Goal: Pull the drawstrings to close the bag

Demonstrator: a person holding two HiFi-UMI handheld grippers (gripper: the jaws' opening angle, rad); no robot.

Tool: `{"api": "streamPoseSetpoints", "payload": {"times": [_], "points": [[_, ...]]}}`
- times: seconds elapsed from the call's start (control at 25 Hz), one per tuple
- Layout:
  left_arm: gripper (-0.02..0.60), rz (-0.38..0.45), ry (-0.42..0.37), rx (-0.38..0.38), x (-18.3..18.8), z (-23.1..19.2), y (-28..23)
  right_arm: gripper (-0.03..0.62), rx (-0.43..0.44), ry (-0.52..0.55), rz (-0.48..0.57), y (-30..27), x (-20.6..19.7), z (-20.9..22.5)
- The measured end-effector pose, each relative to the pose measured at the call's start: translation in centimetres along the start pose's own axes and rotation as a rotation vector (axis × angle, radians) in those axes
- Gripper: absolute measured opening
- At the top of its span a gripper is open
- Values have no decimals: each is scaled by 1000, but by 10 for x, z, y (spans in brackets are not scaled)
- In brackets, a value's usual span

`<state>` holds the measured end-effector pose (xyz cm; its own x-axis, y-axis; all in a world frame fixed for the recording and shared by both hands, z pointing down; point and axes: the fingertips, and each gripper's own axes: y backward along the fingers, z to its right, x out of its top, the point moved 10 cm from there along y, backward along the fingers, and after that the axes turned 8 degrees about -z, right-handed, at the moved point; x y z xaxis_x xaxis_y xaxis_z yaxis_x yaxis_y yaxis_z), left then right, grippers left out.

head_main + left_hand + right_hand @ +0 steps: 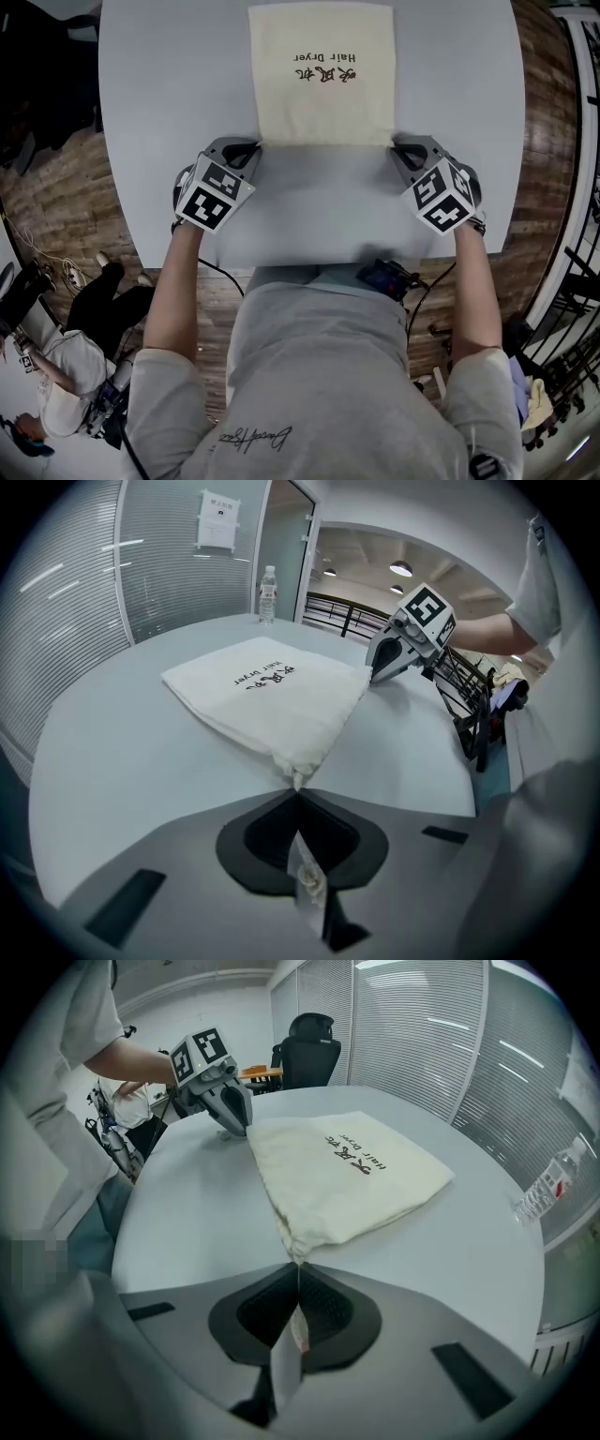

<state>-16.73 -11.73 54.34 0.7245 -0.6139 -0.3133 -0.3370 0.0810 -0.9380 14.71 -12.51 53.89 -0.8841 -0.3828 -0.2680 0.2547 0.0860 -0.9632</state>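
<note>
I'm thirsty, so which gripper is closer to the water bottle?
Right, it seems. The right gripper has the water bottle off to its right; the left gripper sees it far across the bag.

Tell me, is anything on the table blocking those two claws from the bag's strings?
Nothing visible does. The left gripper and right gripper are each shut on a drawstring at a near corner of the bag.

Cream bag [323, 75] lies top centre on the grey table [159, 103]; left gripper [253, 148] and right gripper [397, 148] meet its lower corners.
</note>
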Motion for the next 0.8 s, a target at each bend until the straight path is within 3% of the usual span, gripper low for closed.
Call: {"api": "streamPoseSetpoints", "payload": {"times": [0.48,0.8], "points": [[8,-22,-9,26,1,0,2,21,-7,-62,5,0,-4,1],[8,-66,-67,76,0,-6,8,21,-33,-26,-31,6,-9,5]]}}
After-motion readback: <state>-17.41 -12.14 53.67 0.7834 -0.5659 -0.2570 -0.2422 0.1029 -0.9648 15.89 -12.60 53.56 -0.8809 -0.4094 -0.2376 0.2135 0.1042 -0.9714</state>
